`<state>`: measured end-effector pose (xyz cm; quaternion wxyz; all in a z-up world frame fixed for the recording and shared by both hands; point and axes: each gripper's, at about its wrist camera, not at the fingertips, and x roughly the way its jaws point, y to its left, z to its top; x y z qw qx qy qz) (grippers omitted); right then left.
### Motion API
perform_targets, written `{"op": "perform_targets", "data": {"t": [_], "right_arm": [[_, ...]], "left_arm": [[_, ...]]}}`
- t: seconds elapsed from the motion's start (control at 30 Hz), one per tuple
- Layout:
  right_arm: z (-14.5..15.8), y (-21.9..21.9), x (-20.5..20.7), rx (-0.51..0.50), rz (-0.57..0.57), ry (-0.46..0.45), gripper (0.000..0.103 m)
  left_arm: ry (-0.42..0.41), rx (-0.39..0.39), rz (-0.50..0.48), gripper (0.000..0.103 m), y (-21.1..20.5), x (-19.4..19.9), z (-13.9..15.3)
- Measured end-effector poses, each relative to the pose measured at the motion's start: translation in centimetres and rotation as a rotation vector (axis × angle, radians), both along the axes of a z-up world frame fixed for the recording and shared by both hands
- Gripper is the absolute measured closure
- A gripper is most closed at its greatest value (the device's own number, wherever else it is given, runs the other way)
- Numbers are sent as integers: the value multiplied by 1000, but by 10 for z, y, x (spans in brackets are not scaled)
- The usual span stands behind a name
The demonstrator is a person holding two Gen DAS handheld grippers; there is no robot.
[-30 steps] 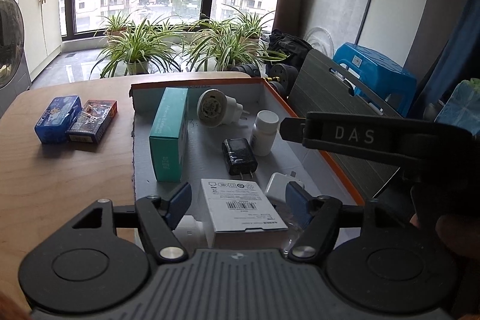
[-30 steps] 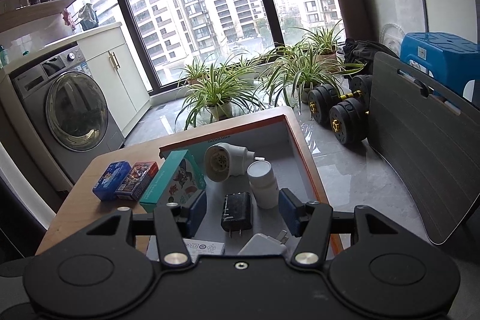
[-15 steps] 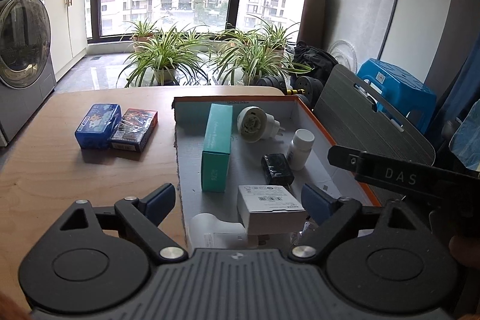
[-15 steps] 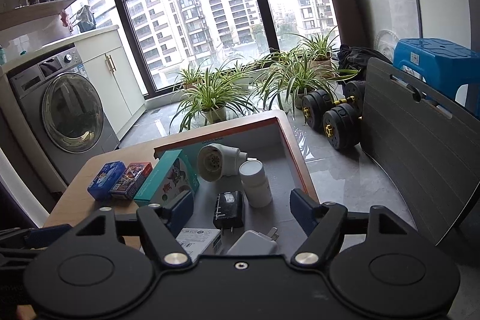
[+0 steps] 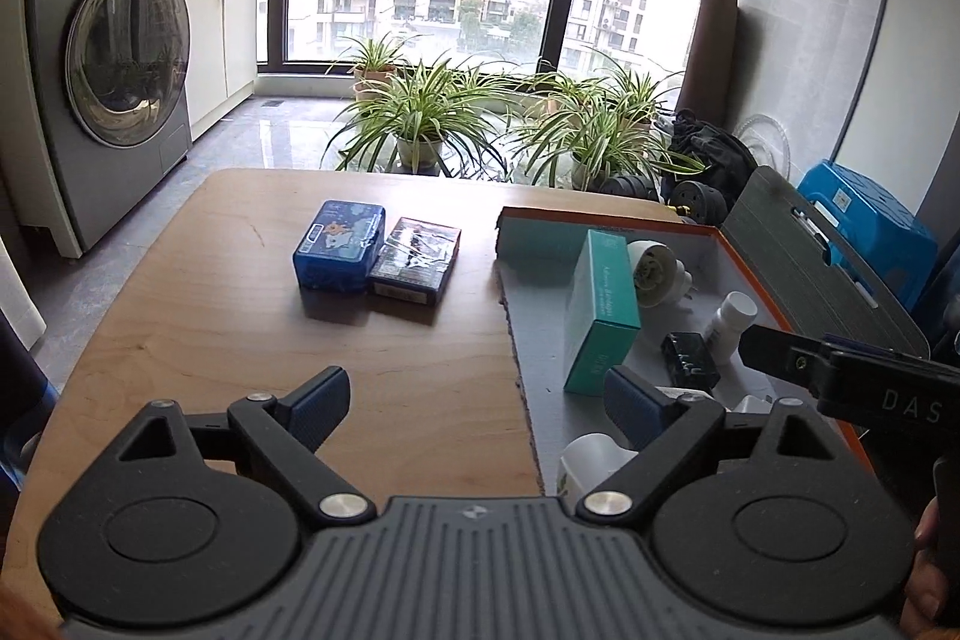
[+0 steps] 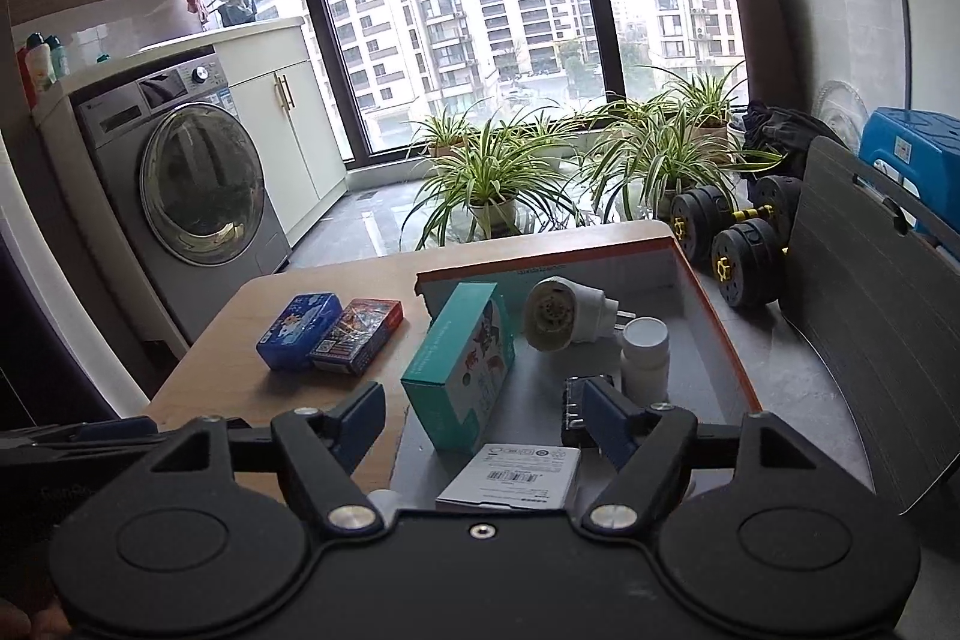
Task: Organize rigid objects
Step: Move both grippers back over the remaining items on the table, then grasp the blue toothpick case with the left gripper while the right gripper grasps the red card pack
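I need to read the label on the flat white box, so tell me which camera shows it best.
The right wrist view. There the white box lies in the tray between the open jaws of the right gripper, its barcode label facing up. In the left wrist view a finger of the left gripper hides nearly all of it.

white box [image 6: 516,475]: near end hidden by gripper body | black adapter [image 6: 573,409]: partly behind gripper finger | box print: unreadable
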<state>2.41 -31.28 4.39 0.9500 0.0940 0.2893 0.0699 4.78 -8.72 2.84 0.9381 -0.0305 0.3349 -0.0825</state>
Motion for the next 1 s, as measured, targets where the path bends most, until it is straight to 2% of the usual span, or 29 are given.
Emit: {"op": "perform_targets", "data": {"t": [0.27,0.73,1.0], "right_arm": [[3,33,9,-23,54,17,17],[-1,79,30,-50,110,51,16],[-5,87,38,-50,107,72,15]], "left_arm": [[-4,-7,48,9,31,9,5],[2,-1,76,8,63,29,2],[19,9,79,6,80,66,-11]]}}
